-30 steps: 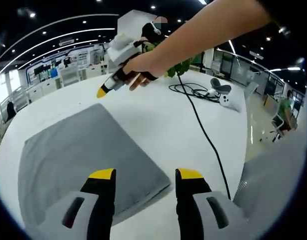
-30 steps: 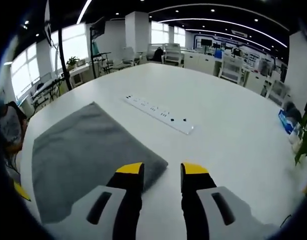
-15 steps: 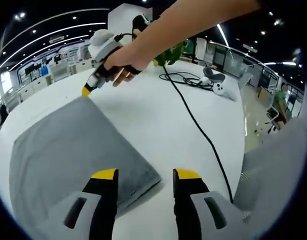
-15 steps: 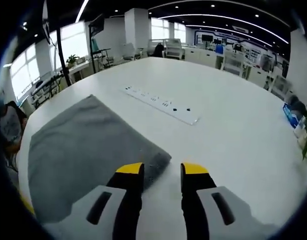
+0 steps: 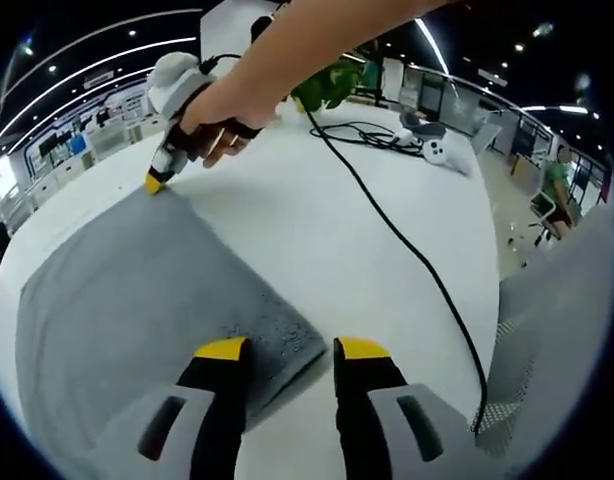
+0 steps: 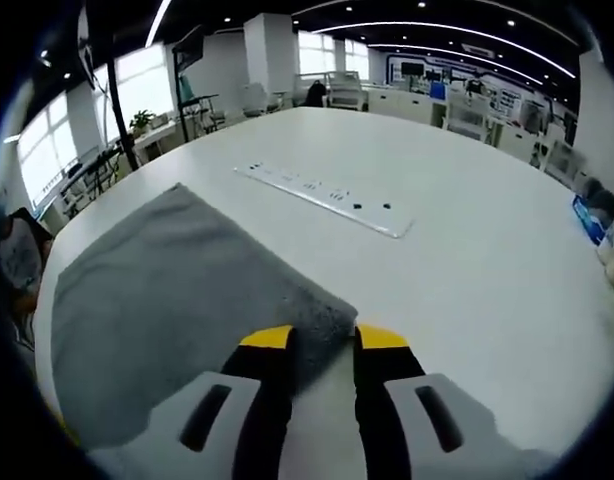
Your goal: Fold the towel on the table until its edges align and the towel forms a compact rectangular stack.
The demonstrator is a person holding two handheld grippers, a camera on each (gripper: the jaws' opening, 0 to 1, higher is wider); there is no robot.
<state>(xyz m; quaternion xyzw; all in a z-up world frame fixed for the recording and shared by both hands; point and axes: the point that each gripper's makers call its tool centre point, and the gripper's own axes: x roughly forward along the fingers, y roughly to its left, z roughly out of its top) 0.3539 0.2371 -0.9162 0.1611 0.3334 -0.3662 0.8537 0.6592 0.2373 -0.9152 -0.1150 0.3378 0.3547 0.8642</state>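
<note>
Towel (image 5: 137, 290): gray terry rect., flat

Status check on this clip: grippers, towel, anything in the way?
Both grippers open, each at a towel corner. Towel flat. Cable beside it, clear.

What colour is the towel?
Plain grey towel, clearest in the right gripper view.

Both tools dropped onto towel corners: right tool (image 6: 322, 338) now straddles the near corner of the towel (image 6: 157, 290), jaws narrower; left tool (image 5: 291, 347) closed in on its corner too.
</note>
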